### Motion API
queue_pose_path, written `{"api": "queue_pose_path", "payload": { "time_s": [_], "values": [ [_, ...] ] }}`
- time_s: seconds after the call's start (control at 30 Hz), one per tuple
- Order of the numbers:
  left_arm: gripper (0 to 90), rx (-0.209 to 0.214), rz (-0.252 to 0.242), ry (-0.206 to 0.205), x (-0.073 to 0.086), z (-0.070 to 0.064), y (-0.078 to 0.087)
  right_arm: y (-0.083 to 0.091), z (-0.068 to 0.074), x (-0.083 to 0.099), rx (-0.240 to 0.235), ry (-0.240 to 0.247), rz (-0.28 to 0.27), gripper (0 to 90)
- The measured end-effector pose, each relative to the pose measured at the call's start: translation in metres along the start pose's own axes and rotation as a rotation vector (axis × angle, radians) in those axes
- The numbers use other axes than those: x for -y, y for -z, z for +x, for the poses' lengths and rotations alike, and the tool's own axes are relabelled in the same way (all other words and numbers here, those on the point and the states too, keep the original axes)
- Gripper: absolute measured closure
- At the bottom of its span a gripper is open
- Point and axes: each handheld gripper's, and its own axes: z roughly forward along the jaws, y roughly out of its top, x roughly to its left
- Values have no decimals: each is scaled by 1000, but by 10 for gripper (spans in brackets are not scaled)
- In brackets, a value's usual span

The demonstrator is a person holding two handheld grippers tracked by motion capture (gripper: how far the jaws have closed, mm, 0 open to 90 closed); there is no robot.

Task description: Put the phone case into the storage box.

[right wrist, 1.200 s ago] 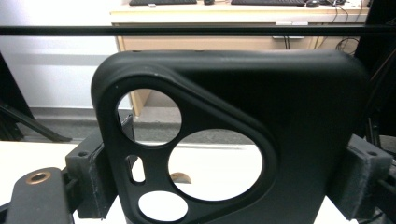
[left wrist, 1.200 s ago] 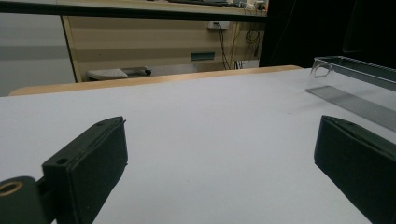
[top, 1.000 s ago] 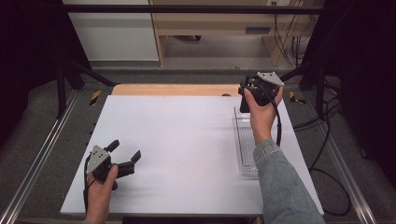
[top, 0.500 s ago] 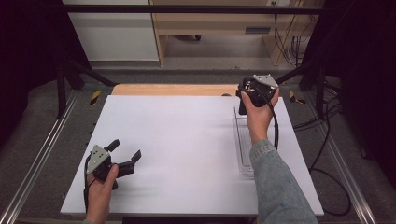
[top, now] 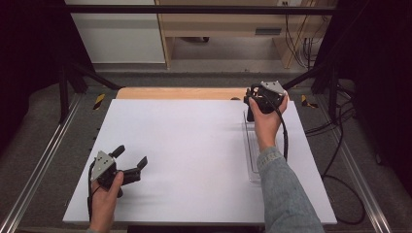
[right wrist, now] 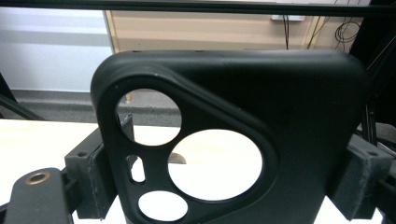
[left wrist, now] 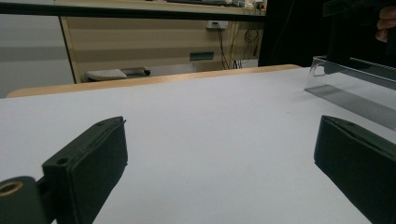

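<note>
Right gripper (top: 252,104) is up at the far right of the white table (top: 194,145), above the far end of the clear plastic tray (top: 252,155). It grips a black phone case (right wrist: 261,140); the right gripper view shows both jaws pressed against the case's two side edges, case upright between them, back facing the camera, camera cut-outs (two big round holes, one smaller hole, a thin slot) on the left half. Through the holes the pale table and its wood edge show. In the high view the case is mostly hidden by the hand and gripper body, only a dark bit below the hand. The person's right hand (top: 266,119) wraps the gripper, denim sleeve (top: 284,194) coming in from the bottom, cable trailing down along the forearm. The tray lies lengthwise near the right table edge, partly under the forearm; whether the case touches the tray, cannot tell. Left gripper (top: 130,162) sits low at the near left of the table, well apart from tray and case, jaws spread wide with nothing between them; the left gripper view shows bare white table between the two black pads and the tray (left wrist: 355,88) far off at the right. Left hand (top: 104,194) holds it from below.
</note>
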Motion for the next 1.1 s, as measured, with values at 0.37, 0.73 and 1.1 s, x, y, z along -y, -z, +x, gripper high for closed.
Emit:
{"api": "queue_pose_path", "payload": {
  "time_s": [0.37,0.73,1.1],
  "values": [
    [28,1,3,-4,1,0,-1,-9,1,13,-16,-14,15,134],
    [28,3,2,-6,0,0,-1,-11,-2,18,-28,-9,15,136],
    [26,7,2,-2,0,-1,-2,-17,3,23,-32,3,21,136]
  ]
}}
